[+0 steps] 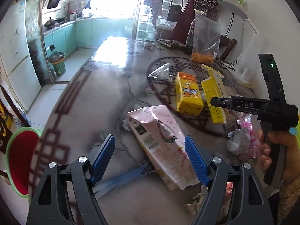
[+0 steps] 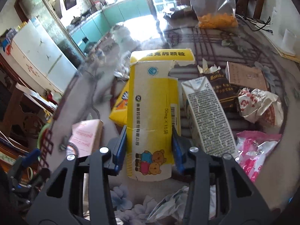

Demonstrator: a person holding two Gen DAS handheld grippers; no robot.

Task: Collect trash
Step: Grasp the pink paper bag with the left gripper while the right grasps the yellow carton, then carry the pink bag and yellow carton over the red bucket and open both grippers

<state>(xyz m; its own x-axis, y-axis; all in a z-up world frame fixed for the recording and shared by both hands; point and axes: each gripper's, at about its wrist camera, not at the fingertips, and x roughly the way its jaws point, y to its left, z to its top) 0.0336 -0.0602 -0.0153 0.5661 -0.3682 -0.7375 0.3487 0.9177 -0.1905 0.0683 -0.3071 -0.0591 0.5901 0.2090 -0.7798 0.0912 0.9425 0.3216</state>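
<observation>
My right gripper [image 2: 149, 140] is shut on a torn yellow-and-white medicine box [image 2: 151, 101] and holds it over the table; the box also shows in the left wrist view [image 1: 215, 95], with the right gripper's body beside it. My left gripper [image 1: 150, 155] is open, its blue pads either side of a pink-and-white crumpled carton [image 1: 161, 140] that lies flat on the table. A yellow snack box [image 1: 187, 93] lies past it. A white drink carton [image 2: 206, 116], brown packets [image 2: 225, 86], a crumpled wrapper [image 2: 260, 105] and pink plastic [image 2: 253, 150] lie to the right.
A red bin with a green rim [image 1: 20, 159] stands at the table's left edge. A clear bag of orange snacks [image 1: 206, 37] and a dark bottle stand at the far side. A silver foil wrapper [image 1: 161, 73] lies mid-table. Crumpled paper [image 1: 196, 200] lies near the front edge.
</observation>
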